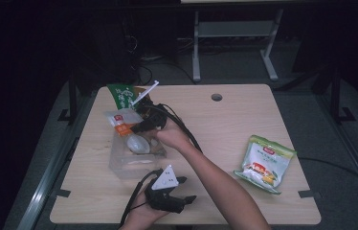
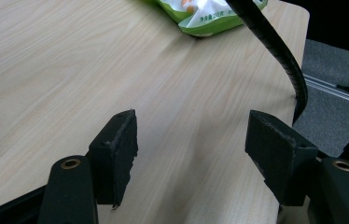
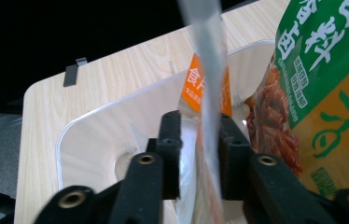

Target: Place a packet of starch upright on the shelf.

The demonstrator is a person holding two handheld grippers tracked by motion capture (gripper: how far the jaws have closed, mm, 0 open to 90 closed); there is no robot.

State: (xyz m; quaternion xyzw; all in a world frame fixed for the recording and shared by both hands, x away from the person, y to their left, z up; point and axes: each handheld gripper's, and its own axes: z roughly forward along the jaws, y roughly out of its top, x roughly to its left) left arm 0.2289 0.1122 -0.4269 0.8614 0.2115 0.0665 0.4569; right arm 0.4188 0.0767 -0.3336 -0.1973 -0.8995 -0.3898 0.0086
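Observation:
My right gripper point(image 1: 142, 128) point(image 3: 199, 126) is shut on the edge of a clear pouch with an orange label point(image 1: 121, 122) point(image 3: 206, 79). It holds the pouch over a clear plastic container point(image 1: 119, 167) point(image 3: 93, 130) at the table's left. A green and orange snack packet point(image 1: 122, 95) point(image 3: 331, 93) stands tilted at the container's far end, close beside the pouch. My left gripper point(image 1: 190, 189) point(image 2: 191, 135) hovers open above the bare table near the front edge, with nothing between its jaws.
A green snack bag point(image 1: 264, 163) point(image 2: 205, 11) lies flat at the right of the wooden table point(image 1: 225, 124). A black cable point(image 2: 280, 51) crosses the left gripper view. The person's right forearm point(image 1: 215, 177) reaches diagonally across the table's middle.

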